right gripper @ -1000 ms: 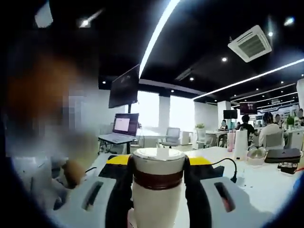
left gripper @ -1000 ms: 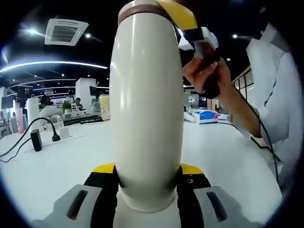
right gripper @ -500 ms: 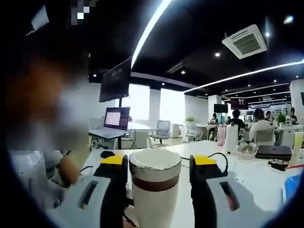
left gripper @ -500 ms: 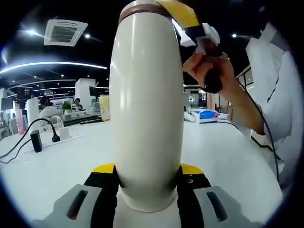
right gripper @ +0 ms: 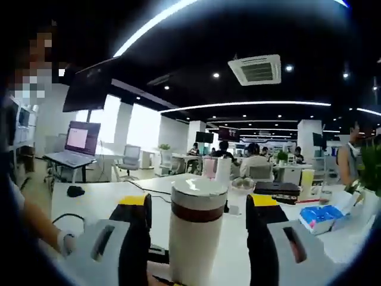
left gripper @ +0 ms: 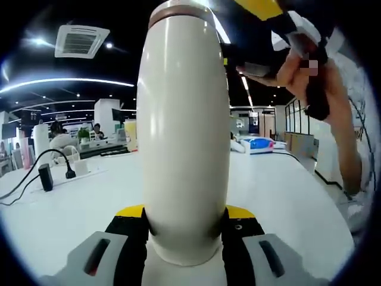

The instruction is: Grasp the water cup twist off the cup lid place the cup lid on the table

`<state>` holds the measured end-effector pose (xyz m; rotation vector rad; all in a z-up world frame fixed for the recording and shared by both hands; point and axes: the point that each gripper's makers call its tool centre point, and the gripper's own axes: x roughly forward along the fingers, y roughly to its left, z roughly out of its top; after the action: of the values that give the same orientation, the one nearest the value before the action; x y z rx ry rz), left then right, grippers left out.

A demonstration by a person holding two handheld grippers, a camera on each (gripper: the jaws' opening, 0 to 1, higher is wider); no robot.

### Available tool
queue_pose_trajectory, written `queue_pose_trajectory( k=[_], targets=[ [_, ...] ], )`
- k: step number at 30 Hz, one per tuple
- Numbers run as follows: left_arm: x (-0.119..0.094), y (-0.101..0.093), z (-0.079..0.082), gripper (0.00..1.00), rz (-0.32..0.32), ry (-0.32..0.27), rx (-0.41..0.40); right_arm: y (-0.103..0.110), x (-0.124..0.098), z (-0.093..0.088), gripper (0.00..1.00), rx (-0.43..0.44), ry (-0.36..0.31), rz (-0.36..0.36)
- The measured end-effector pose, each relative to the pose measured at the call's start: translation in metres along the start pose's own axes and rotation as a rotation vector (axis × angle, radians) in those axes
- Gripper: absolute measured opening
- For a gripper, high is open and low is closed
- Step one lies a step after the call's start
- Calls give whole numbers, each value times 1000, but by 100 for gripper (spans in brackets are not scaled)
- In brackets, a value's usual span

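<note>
Cream-white water cup (left gripper: 183, 131) stands upright in the left gripper view, its lower body clamped between the left gripper's (left gripper: 184, 221) yellow-tipped jaws, pads touching both sides. Brown band of the cup lid (left gripper: 178, 9) sits at the very top of frame. Upper right, a hand (left gripper: 309, 71) grips the right gripper's handle, clear of the cup and beside its top. White table (left gripper: 286, 196) spreads behind, with a power strip (left gripper: 80, 170) and black cable to the left.

Right gripper view: lid end of the cup (right gripper: 191, 238) with cup lid (right gripper: 198, 199) in full, white top over brown ring. Right gripper (right gripper: 198, 208) jaws stand apart on either side of the lid, gaps on both sides, not touching. Laptop (right gripper: 74, 143) on a far desk, blue-white box (right gripper: 324, 215) on the table to the right.
</note>
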<state>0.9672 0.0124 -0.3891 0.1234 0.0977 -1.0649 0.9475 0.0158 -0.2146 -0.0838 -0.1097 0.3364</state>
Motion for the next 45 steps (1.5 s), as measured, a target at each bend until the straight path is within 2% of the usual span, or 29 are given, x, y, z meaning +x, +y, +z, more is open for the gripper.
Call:
queue_pose_trajectory(
  k=[1, 3, 6, 8, 11, 16, 20, 22, 27, 33, 35, 38, 41, 45],
  targets=[
    [0, 0, 0, 49, 0, 0, 0, -2, 2, 1, 67, -11, -9, -63],
    [-1, 0, 0, 49, 0, 0, 1, -1, 4, 3, 67, -13, -32, -138],
    [-2, 0, 0, 49, 0, 1, 1, 12, 12, 6, 67, -70, -52, -195],
    [-2, 0, -1, 49, 0, 1, 1, 15, 16, 3, 67, -74, -46, -220],
    [-3, 0, -1, 49, -1, 1, 2, 8, 17, 6, 65, -67, -68, -285],
    [-4, 0, -2, 49, -1, 2, 1, 3, 19, 12, 56, -45, -101, -320],
    [-5, 0, -2, 49, 0, 2, 1, -1, 21, 6, 53, -25, -80, -330],
    [-5, 0, -2, 49, 0, 2, 1, 0, 20, 5, 47, -21, -80, -325],
    [-4, 2, -3, 49, -1, 2, 1, 1, 19, 6, 47, -27, -82, -313],
    [-4, 3, -2, 49, 0, 2, 0, 3, 19, 7, 46, -23, -65, -239],
    [-4, 3, -2, 49, 0, 2, -1, 6, 21, 6, 46, 8, -66, -169],
    [-3, 3, -2, 49, -1, 2, -1, 4, 22, 6, 46, 37, -56, -103],
    [-3, 3, -2, 49, 0, 3, -2, 5, 24, 5, 46, 21, -45, -41],
    [-2, 4, -2, 49, 1, 3, -2, 4, 25, 5, 46, 43, -40, 45]
  ],
)
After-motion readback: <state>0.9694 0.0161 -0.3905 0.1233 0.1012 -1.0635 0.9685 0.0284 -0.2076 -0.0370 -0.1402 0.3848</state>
